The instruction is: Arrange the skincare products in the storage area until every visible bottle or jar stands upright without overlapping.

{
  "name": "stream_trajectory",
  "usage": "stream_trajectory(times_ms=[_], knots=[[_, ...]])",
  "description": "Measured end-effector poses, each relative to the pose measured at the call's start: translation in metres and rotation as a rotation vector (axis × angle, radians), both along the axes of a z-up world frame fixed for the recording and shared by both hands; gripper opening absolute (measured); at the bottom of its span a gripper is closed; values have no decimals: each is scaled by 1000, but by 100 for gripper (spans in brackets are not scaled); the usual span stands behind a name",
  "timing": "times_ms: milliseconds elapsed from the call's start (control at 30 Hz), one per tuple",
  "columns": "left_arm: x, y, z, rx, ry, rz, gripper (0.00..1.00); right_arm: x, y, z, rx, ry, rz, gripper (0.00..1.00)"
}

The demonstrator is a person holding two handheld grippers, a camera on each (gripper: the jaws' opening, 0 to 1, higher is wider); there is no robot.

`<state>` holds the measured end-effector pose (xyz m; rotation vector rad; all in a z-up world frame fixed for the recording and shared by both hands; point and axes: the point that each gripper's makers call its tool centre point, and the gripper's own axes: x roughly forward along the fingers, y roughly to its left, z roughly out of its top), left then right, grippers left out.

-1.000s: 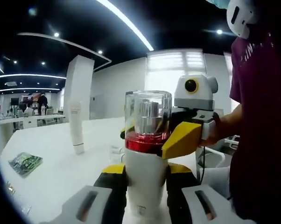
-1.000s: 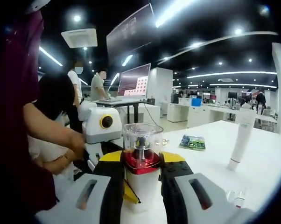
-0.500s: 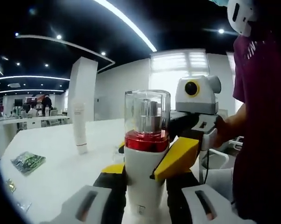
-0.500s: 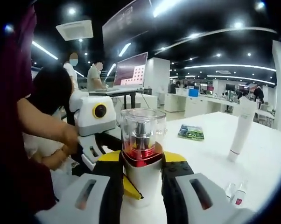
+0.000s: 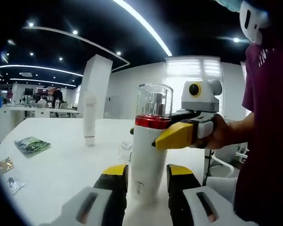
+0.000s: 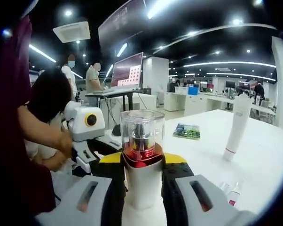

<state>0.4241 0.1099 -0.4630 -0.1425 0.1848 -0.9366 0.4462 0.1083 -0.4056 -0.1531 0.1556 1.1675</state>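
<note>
A white bottle (image 5: 148, 150) with a red band and a clear cap stands upright on the white table (image 5: 61, 169). My left gripper (image 5: 146, 173) is open, its jaws flanking the bottle's base with a sliver of gap on the left. In the right gripper view the same bottle (image 6: 142, 165) sits between the jaws of my right gripper (image 6: 142, 175), which is shut on its body below the red band. One yellow finger (image 5: 175, 135) of the right gripper reaches the bottle from the right. The left gripper (image 6: 92, 141) shows at the left, held by a hand.
A tall white tube (image 5: 89, 123) (image 6: 236, 127) stands upright farther back. A green packet (image 5: 32, 145) (image 6: 187, 131) and small sachets (image 5: 5, 165) lie flat on the table. Small sample vials (image 6: 231, 193) lie near the right gripper. A person in maroon (image 5: 268, 141) stands close at the table's edge.
The left gripper view has drawn back, so the bottle looks smaller and farther. The right gripper's yellow finger has levelled out beside the red band. The bottle stays upright.
</note>
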Motion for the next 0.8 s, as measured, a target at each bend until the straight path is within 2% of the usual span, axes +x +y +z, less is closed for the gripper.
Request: stream_trajectory(times_ms=[233,400,567,600,633,800], knots=[[9,10,-8,-40,27,55,33,29,-11,27,15,-41,-16,26],[9,10,-12,-25,28,59,32,69,-31,56,87,-11,-33,26],[8,11,-14,-30,34,55,32,104,-50,77,126,16,-52,26],[8,11,-15,-24,34,57,32,113,-55,81,135,17,-58,26],[11,14,-18,10,17,81,32,122,-60,86,144,19,-67,26],[9,11,-21,20,16,69,32,157,-74,90,148,13,-116,26]])
